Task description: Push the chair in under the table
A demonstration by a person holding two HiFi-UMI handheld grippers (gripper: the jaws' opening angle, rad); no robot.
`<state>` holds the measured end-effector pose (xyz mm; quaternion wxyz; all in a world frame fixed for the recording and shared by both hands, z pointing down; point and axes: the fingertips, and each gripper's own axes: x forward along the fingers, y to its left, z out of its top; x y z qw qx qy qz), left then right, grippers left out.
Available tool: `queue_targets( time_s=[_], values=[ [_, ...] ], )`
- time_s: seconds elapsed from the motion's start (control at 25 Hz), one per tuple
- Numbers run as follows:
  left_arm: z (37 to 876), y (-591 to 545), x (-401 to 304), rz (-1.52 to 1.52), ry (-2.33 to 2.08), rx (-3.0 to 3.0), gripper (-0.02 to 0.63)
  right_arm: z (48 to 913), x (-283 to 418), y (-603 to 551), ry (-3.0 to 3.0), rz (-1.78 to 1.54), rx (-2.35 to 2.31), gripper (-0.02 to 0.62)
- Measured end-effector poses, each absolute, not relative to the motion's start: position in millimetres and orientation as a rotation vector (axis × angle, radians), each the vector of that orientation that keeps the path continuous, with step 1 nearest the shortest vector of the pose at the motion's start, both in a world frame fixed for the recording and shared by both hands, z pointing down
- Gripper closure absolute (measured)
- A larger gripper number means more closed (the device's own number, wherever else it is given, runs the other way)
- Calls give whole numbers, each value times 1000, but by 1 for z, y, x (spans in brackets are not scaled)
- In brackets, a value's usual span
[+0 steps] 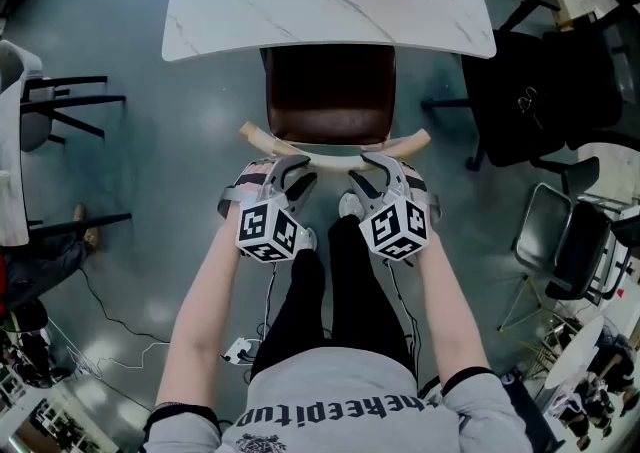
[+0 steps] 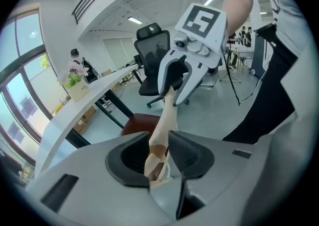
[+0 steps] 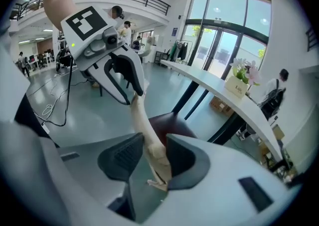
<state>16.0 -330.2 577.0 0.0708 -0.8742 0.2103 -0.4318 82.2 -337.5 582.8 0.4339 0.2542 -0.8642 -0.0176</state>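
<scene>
- A black-framed chair (image 1: 62, 109) stands on the floor well to the left of the brown chair (image 1: 330, 91).
- The left hand-held gripper (image 1: 290, 174) is at the left part of the brown chair's backrest (image 1: 335, 150). Its jaws are partly closed on the pale wooden rail, with a pad pressing on each face of it.
- The brown chair faces the bench (image 1: 250, 1). The front of its dark seat is tucked under the white marbled edge, while the rear of the seat and the curved backrest stick out on the person's side.
- A small box with flowers (image 3: 240, 84) sits on the bench, beyond the brown chair.
- The right hand-held gripper (image 1: 372, 173) is at the right part of the backrest, level with the left one. Its jaws are likewise partly closed and clamp the same rail.
- A black office chair (image 1: 545, 91) stands to the right of the brown chair, well apart from it and beside the bench's right end.
</scene>
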Motion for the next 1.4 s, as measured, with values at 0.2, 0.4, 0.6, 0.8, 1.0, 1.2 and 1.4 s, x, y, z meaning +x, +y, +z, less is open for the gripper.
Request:
queue_targets(
  time_s=[0.2, 0.4, 0.6, 0.8, 1.0, 1.2, 1.4],
  values=[
    [563, -320, 11, -1217, 764, -2681, 557, 571, 75, -328, -2190, 55, 728, 570],
    [549, -309, 15, -1140, 827, -2744, 589, 558, 64, -309, -2250, 227, 749, 584],
    [533, -297, 20, -1061, 888, -2867, 591, 528, 51, -295, -2345, 366, 868, 586],
    [503, -288, 23, -913, 945, -2979, 591, 491, 47, -286, -2434, 433, 978, 586],
    [466, -274, 24, -760, 928, -3026, 591, 453, 42, -270, -2505, 434, 1044, 586],
    [423, -260, 22, -613, 926, -3037, 591, 413, 37, -254, -2563, 395, 1096, 586],
    [377, -251, 21, -460, 923, -3026, 591, 375, 36, -241, -2609, 335, 1145, 586]
  ],
)
